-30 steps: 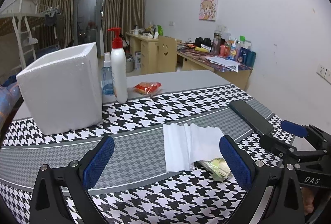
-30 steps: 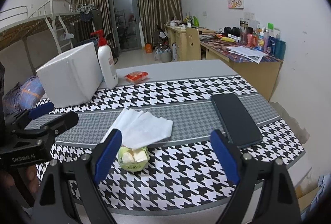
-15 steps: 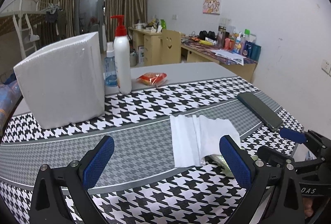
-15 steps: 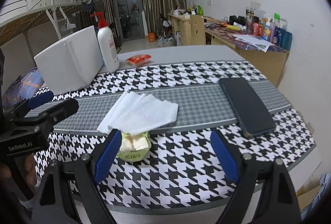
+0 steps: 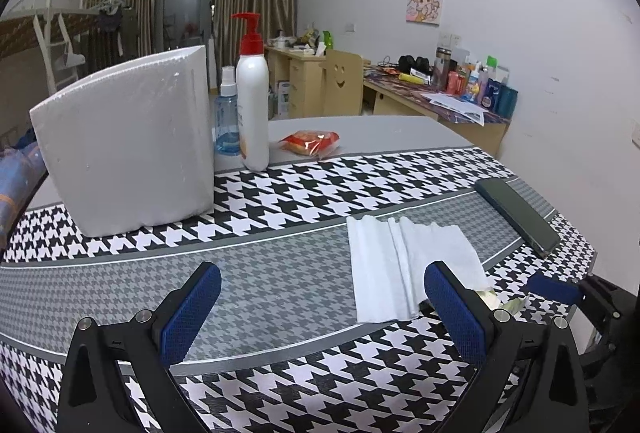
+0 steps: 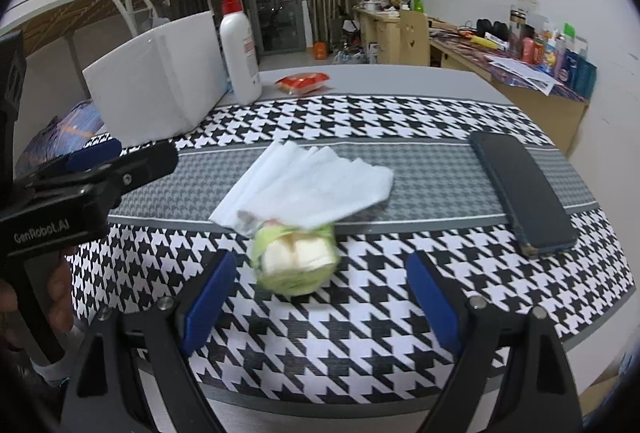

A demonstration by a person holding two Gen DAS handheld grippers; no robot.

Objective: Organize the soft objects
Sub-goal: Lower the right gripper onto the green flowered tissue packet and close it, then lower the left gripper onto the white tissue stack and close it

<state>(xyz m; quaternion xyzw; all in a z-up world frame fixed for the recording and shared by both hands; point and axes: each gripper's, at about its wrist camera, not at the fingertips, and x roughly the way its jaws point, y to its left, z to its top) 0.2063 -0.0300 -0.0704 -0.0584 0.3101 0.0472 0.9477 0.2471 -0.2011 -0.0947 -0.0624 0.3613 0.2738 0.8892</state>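
A fanned stack of white tissues point(image 6: 312, 185) lies on the grey stripe of the houndstooth cloth, its near edge resting over a small green tissue pack point(image 6: 294, 261). My right gripper point(image 6: 322, 271) is open, low over the table, and the pack sits just ahead of its blue fingertips without touching them. In the left wrist view my left gripper point(image 5: 320, 279) is open and holds nothing. The tissues point(image 5: 404, 265) lie by its right finger, which hides most of the green pack point(image 5: 494, 299). The right gripper's fingertip point(image 5: 554, 289) shows at far right.
A dark phone point(image 6: 520, 189) lies right of the tissues. At the back left stand a white foam box point(image 5: 128, 145), a red-capped lotion bottle point(image 5: 252, 105) and a blue spray bottle point(image 5: 226, 121). A red snack packet point(image 5: 310, 143) lies behind the cloth. The left gripper point(image 6: 108, 161) reaches in from the left.
Both grippers have sunk toward the table. The right one has closed in on the green pack, which now looms large between its fingertips. Both sets of jaws stay equally wide.
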